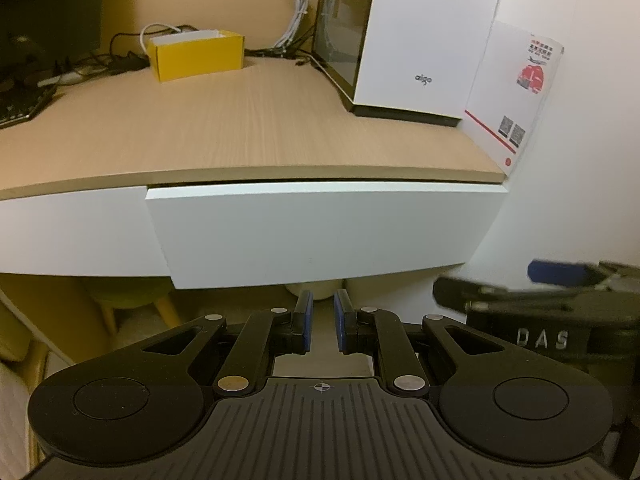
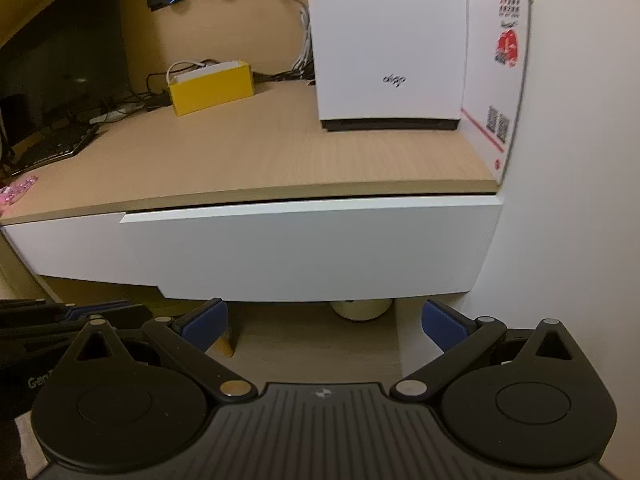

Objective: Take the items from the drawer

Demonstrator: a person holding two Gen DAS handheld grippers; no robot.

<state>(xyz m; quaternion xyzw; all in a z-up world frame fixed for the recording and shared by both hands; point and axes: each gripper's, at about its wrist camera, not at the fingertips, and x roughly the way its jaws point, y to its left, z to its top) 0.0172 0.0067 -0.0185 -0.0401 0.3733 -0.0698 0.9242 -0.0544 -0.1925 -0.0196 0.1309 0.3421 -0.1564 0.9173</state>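
Note:
A white drawer front (image 1: 320, 232) (image 2: 304, 248) sits under the wooden desk top (image 1: 240, 120) at its right end, standing out slightly from the neighbouring white panel. Its inside is hidden. My left gripper (image 1: 323, 300) is just below the drawer's lower edge, its blue pads almost together with a narrow gap and nothing between them. My right gripper (image 2: 324, 312) is open wide and empty, below the drawer's bottom edge. In the left wrist view the right gripper (image 1: 560, 276) shows blurred at the right.
On the desk stand a yellow box (image 1: 196, 58), a white computer case (image 1: 424, 36) and a white carton with red print (image 1: 516, 92) against the right wall. A keyboard (image 1: 24, 104), a dark monitor and cables lie at the back left. A stool (image 2: 360, 308) is under the desk.

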